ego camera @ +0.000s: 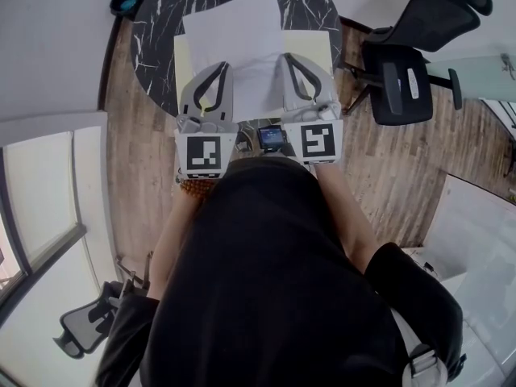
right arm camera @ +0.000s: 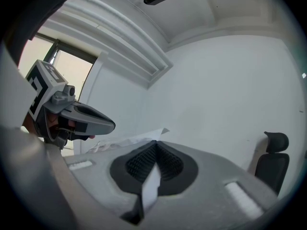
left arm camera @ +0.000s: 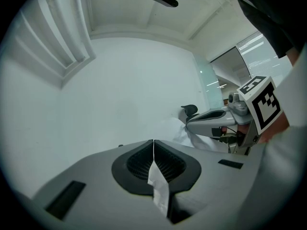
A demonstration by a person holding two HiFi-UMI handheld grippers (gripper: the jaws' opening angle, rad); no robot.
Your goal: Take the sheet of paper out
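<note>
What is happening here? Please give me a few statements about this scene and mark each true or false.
1. The left gripper and the right gripper are both shut on the sheet of paper. True.
2. The sheet of paper is red. False: it is white.
3. The table is round, with a dark marbled top. True.
4. The floor is carpeted. False: it is made of wooden planks.
5. An office chair stands beside the table, on the person's right. True.
</note>
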